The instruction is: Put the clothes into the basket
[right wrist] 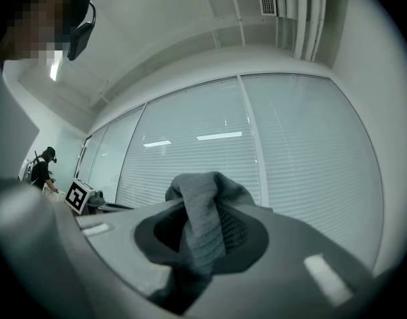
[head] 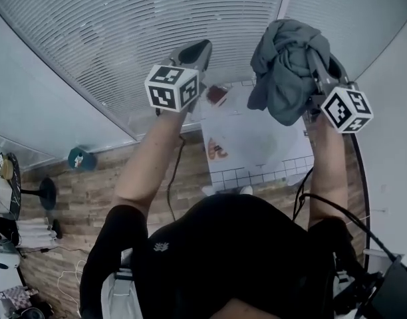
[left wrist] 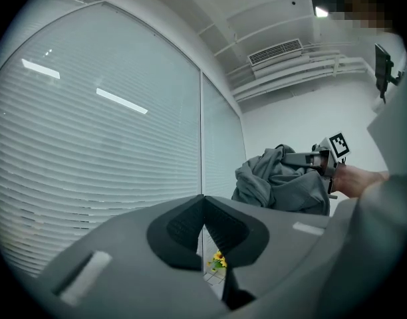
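**Black-clad shoulders (head: 223, 258) low in frame, grey garment (head: 286, 72) clamped in the right gripper (head: 316, 62)**

Shoulders and torso fill the bottom of the head view. Two bare forearms (head: 147, 165) run from them toward the top of the frame, one to each marker cube.

At upper centre is the left gripper (head: 198, 53). Its own view shows the jaws together at the tips with nothing between them. Only a sprig of yellow flowers (left wrist: 218, 260) shows far off, through the slit below the pads.

At upper right, the right gripper's jaws are pinched on a fold of the garment. In the right gripper view a ribbed grey ridge stands up between the pads. The rest of the cloth is a crumpled bundle that sags from the grip toward the frame's centre, its long axis running roughly top to bottom.

The left gripper sits just beside the bundle, to its left, and is apart from it. The right hand alone carries the load.

Beyond the grippers lie a white surface (head: 257, 141) with small reddish items, a wooden floor (head: 90, 191), and slatted blinds (head: 124, 38) across the upper left.

No basket can be made out in any view. The drop likely turns on finding it first, then bringing the hanging bundle over its opening before the jaws part. The right hand is the one placed to do this.
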`<action>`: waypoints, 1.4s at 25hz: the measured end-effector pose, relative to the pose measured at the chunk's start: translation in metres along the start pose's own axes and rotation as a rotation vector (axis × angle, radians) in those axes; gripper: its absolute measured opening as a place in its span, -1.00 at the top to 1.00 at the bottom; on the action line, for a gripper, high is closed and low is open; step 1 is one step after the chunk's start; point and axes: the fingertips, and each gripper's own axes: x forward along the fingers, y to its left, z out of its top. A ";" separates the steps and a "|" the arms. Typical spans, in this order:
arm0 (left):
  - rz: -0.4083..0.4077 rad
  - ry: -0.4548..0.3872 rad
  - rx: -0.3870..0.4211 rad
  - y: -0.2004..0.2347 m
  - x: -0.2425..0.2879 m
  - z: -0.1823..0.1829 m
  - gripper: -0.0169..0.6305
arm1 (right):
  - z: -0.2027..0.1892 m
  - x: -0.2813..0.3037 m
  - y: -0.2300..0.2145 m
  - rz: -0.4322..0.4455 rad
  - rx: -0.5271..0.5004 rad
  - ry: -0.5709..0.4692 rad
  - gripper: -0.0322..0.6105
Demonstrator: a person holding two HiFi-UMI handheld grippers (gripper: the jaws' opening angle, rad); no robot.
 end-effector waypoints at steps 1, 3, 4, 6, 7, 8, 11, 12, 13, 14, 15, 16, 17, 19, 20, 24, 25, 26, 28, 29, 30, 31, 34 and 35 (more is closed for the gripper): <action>0.004 -0.007 0.005 0.002 -0.002 0.003 0.93 | 0.003 0.002 0.003 0.006 -0.002 -0.001 0.68; 0.019 -0.023 0.013 0.005 -0.006 0.008 0.93 | 0.006 0.004 0.009 0.018 -0.010 -0.002 0.68; 0.026 -0.028 0.017 0.005 -0.008 0.010 0.93 | 0.006 0.003 0.012 0.024 -0.012 -0.003 0.68; 0.028 -0.029 0.025 0.001 -0.012 0.011 0.93 | 0.005 0.000 0.017 0.037 -0.013 -0.005 0.68; 0.026 -0.029 0.027 0.000 -0.013 0.011 0.93 | 0.004 -0.001 0.019 0.043 -0.010 -0.006 0.68; 0.024 -0.028 0.027 -0.002 -0.014 0.010 0.93 | 0.003 -0.001 0.021 0.049 -0.005 -0.007 0.68; 0.025 -0.025 0.026 -0.003 -0.017 0.008 0.93 | 0.001 0.000 0.030 0.071 0.012 -0.012 0.68; 0.026 -0.025 0.028 -0.004 -0.019 0.007 0.93 | 0.000 0.000 0.033 0.078 0.014 -0.016 0.68; 0.026 -0.023 0.031 -0.005 -0.020 0.006 0.93 | -0.001 -0.001 0.036 0.084 0.016 -0.018 0.68; 0.027 -0.022 0.034 -0.006 -0.021 0.005 0.93 | -0.003 -0.001 0.038 0.089 0.017 -0.019 0.68; 0.027 -0.021 0.039 -0.007 -0.022 0.004 0.93 | -0.006 -0.002 0.039 0.094 0.019 -0.018 0.68; 0.027 -0.020 0.045 -0.009 -0.023 0.003 0.93 | -0.009 -0.003 0.040 0.097 0.021 -0.014 0.68; 0.027 -0.018 0.050 -0.010 -0.024 0.002 0.93 | -0.013 -0.004 0.041 0.100 0.025 -0.009 0.68; 0.024 -0.009 0.057 -0.012 -0.025 -0.002 0.93 | -0.023 -0.005 0.043 0.105 0.036 0.002 0.68; 0.023 -0.004 0.057 -0.012 -0.025 -0.003 0.93 | -0.028 -0.005 0.044 0.107 0.043 0.008 0.68; 0.017 0.013 0.040 -0.014 -0.025 -0.012 0.93 | -0.047 -0.005 0.048 0.120 0.061 0.037 0.68; 0.014 0.016 0.030 -0.015 -0.025 -0.015 0.93 | -0.052 -0.006 0.048 0.124 0.060 0.044 0.68; 0.011 0.017 0.021 -0.017 -0.025 -0.017 0.93 | -0.056 -0.007 0.049 0.129 0.059 0.051 0.68; 0.010 0.019 0.013 -0.019 -0.025 -0.020 0.93 | -0.066 -0.009 0.049 0.138 0.063 0.069 0.68; 0.012 0.021 0.010 -0.019 -0.025 -0.021 0.93 | -0.070 -0.009 0.050 0.141 0.064 0.077 0.68; 0.013 0.023 0.008 -0.019 -0.025 -0.022 0.93 | -0.073 -0.009 0.051 0.142 0.065 0.083 0.68; 0.013 0.025 0.004 -0.019 -0.024 -0.023 0.93 | -0.076 -0.009 0.050 0.141 0.065 0.088 0.68; 0.009 0.037 -0.012 -0.022 -0.021 -0.030 0.93 | -0.086 -0.009 0.049 0.139 0.065 0.104 0.68; 0.008 0.043 -0.016 -0.023 -0.020 -0.034 0.93 | -0.090 -0.009 0.048 0.142 0.067 0.111 0.68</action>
